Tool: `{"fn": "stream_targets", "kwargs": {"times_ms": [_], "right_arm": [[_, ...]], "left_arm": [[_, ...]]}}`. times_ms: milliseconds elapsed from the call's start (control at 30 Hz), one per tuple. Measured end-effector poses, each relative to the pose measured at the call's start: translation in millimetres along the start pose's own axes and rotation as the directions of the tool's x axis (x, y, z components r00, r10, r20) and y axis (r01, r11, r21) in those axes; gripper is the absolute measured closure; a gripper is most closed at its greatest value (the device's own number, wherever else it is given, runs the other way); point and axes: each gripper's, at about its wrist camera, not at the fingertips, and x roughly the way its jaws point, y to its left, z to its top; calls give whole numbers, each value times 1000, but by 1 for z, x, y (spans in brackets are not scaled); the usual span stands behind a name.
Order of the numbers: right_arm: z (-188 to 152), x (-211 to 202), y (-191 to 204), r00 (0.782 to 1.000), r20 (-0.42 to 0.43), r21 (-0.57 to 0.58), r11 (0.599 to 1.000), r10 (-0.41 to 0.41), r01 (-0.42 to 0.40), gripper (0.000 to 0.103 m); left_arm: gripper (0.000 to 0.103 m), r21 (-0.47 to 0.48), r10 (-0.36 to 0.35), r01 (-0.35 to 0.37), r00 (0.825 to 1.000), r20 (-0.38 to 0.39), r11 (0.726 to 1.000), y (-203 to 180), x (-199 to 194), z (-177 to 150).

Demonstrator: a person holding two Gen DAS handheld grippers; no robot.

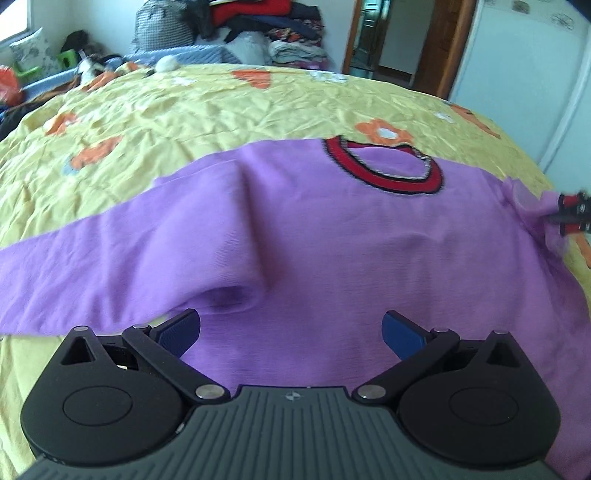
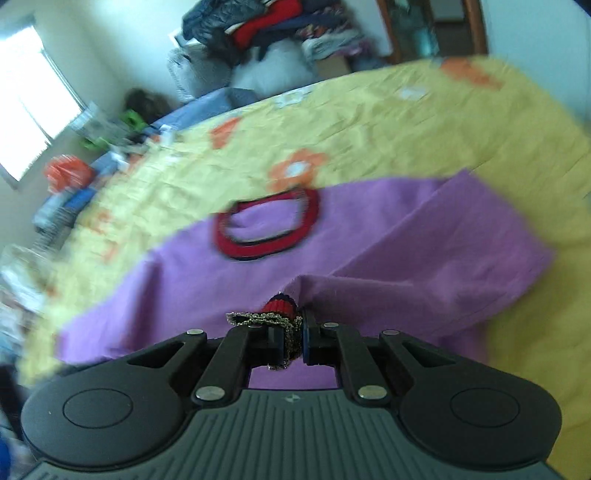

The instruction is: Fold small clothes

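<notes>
On yellow flowered bedspread (image 1: 221,110): one purple sweater (image 1: 332,240), red collar (image 1: 384,166), lying spread flat.

Left gripper (image 1: 291,332): jaws wide apart, holding nothing, poised over the sweater's lower body. Right gripper (image 2: 293,341): jaws closed on the red-and-glitter sleeve cuff (image 2: 275,314), sleeve drawn over the sweater body. Heaped clothes pile (image 1: 266,26) beyond the bed.

Left gripper (image 1: 291,334) — jaws spread wide, blue pads (image 1: 400,334) bare, nothing between them. Right gripper (image 2: 294,341) — jaws closed tight on a red cuff (image 2: 279,307) (view blurred).
</notes>
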Motion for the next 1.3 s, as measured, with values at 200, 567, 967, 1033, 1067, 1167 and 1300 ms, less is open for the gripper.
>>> {"fn": "stream_targets", "kwargs": {"times_ms": [200,567,967,1033,1067,1167,1300], "right_arm": [[48,1,20,947,240,78,968,214,-239,95],[-49,170,60,971,-105,-10,976,214,-216,90],[-19,35,17,987,105,-292,952,121,-86,10],[-9,20,-19,988,151,-269,963,38,4,10],[-8,12,-36,984,180,-256,965,-6,52,11],[1,-6,-80,944,289,-198,955,-158,220,11],[14,3,-124,913,296,-146,931,-281,334,11]], "left_arm": [[0,-57,66,-64,997,30,996,17,-21,-1],[0,-125,157,-158,987,-13,980,23,-39,-15],[0,-98,236,-231,971,43,968,8,-61,3],[0,-86,193,-187,980,57,979,0,-54,12],[0,-85,169,-163,984,60,983,-4,-48,18],[0,-63,71,-65,992,102,996,-21,-22,38],[0,-35,62,-58,991,116,998,-36,28,64]]}}
